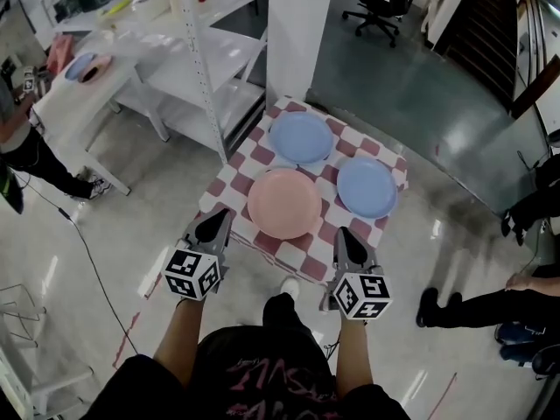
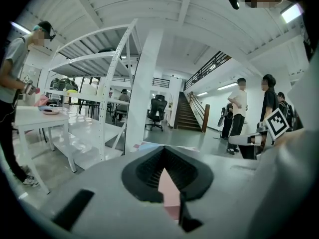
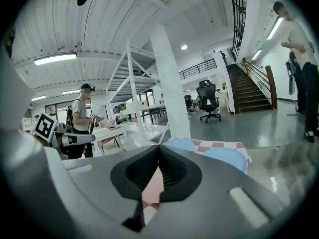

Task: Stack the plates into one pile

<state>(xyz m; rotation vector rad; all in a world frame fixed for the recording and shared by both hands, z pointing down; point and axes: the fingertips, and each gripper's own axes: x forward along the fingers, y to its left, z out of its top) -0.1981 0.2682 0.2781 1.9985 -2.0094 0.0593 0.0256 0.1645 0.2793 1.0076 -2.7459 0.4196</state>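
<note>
A small table with a red-and-white checked cloth (image 1: 262, 154) carries three plates. The pink plate (image 1: 283, 203) lies nearest me, one blue plate (image 1: 300, 136) at the back and another blue plate (image 1: 367, 186) on the right. My left gripper (image 1: 215, 223) is shut and empty, its tip at the table's near left edge, short of the pink plate. My right gripper (image 1: 347, 240) is also shut and empty, at the near right edge. Pink plate (image 2: 169, 190) shows through the left jaws' notch, and pink plate (image 3: 151, 185) and blue plate (image 3: 224, 156) appear in the right gripper view.
A white pillar (image 1: 300, 33) and white shelving (image 1: 188, 55) stand behind the table. A white side table (image 1: 83, 94) at far left holds dishes, with a person (image 1: 22, 147) beside it. Other people's legs (image 1: 490, 304) are at the right. Grey floor surrounds the table.
</note>
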